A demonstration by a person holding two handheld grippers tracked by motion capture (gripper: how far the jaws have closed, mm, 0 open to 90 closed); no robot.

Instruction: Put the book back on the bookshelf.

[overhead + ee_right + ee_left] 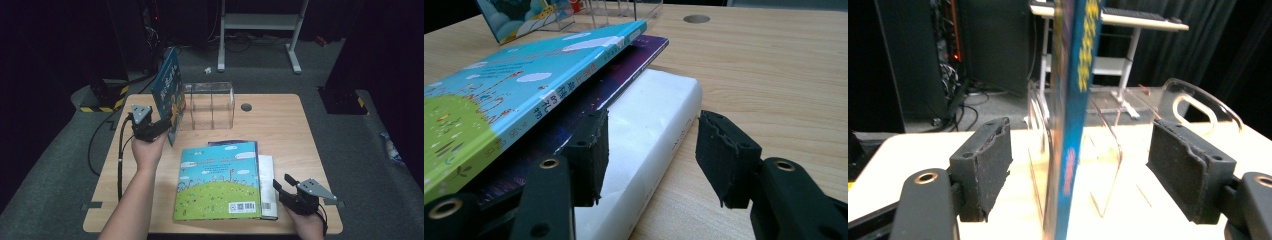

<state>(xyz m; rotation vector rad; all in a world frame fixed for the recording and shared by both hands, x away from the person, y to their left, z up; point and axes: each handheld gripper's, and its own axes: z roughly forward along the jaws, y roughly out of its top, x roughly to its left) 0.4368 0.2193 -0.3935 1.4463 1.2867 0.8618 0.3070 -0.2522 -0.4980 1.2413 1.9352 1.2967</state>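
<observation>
Left tool [1080,170] gaping, blue book [1073,100] upright between pads, untouched; right tool [651,155] half-open astride white book [649,130].

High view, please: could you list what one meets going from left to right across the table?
Left gripper → upright book → clear organizer → table hole → right gripper.

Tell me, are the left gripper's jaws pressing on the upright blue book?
No, the upright blue book stands between the open jaws with clear gaps on both sides.
</observation>
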